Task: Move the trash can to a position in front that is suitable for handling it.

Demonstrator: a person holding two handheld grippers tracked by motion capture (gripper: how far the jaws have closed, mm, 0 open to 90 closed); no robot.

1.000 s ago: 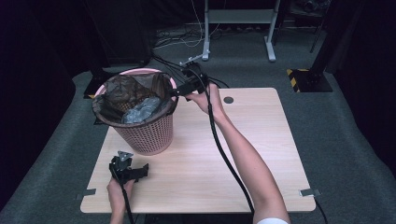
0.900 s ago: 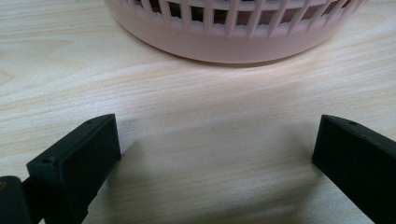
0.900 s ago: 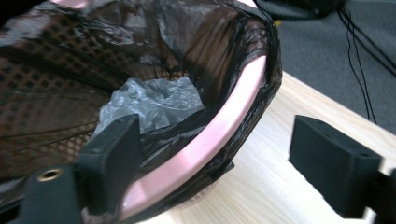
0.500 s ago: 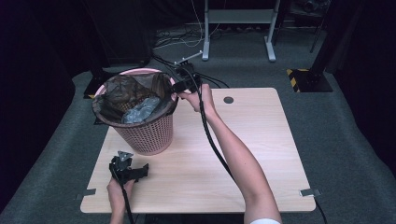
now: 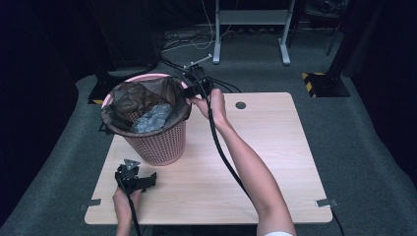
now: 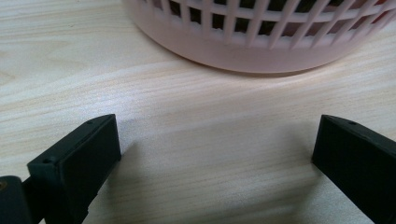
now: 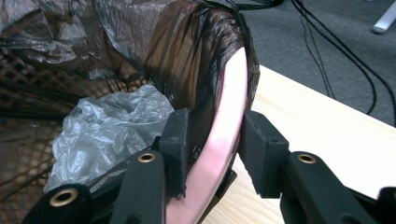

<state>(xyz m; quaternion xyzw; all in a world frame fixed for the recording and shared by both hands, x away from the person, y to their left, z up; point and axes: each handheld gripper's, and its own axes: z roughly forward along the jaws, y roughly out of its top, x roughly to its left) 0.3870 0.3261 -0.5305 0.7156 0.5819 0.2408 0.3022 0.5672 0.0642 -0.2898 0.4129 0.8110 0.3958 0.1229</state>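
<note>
The right gripper (image 7: 212, 149), its jaws just closing, clamps the bin liner (image 7: 187, 60) against the pink wastebasket (image 7: 224, 140) rim; the left gripper (image 6: 215, 158) rests released on the tabletop (image 6: 210, 116).

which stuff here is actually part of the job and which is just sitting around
In the job:
- pink basket
- dark bin bag lining it
- right gripper, whose jaws have just been closing, one on each side of the basket's rim and bag edge

Just lying about:
- crumpled grey plastic inside the basket
- left gripper, open, resting on the table
- cables on the floor
</note>
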